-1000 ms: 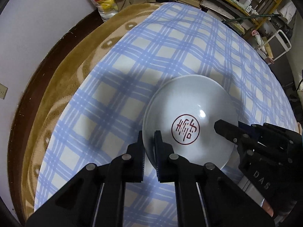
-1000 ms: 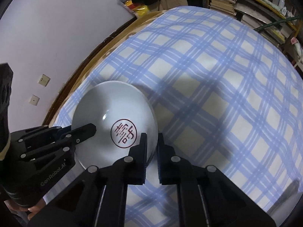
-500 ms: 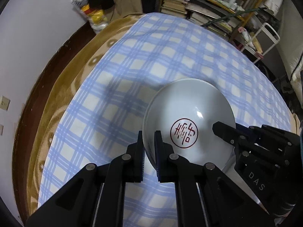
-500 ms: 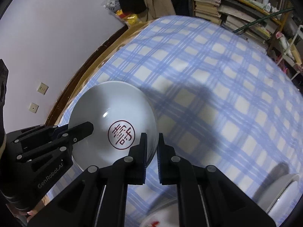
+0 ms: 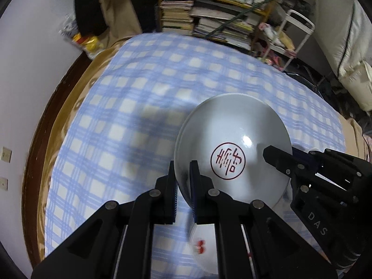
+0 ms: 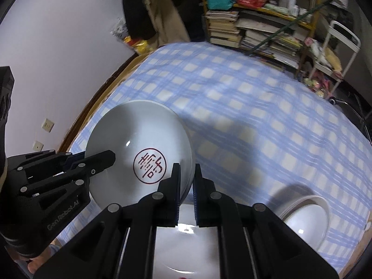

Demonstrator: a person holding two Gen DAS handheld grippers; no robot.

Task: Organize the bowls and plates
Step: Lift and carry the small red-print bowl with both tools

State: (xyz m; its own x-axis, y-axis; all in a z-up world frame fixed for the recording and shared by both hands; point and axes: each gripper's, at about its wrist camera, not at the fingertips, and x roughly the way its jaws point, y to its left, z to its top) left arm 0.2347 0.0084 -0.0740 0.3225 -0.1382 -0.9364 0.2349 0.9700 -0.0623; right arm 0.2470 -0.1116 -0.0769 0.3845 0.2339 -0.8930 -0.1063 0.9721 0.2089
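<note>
A white bowl (image 5: 234, 139) with a round red seal mark hangs in the air above the blue checked tablecloth (image 5: 130, 107). My left gripper (image 5: 182, 166) is shut on its left rim. My right gripper (image 6: 187, 169) is shut on the opposite rim of the bowl (image 6: 134, 137). Each gripper shows in the other's view, the right one (image 5: 276, 157) and the left one (image 6: 102, 159). Below the bowl lies a white plate (image 6: 186, 246), also in the left wrist view with a small red motif (image 5: 202, 246). A stack of white bowls (image 6: 304, 220) sits to the right.
The table edge shows a tan blanket and dark wooden rim (image 5: 46, 125) on the left by the white wall. Shelves of books (image 6: 262, 34) and a white cart (image 6: 337, 46) stand beyond the far edge.
Both grippers have lifted the bowl higher off the cloth. More of the room has come into view, and the plate and bowl stack below now show.
</note>
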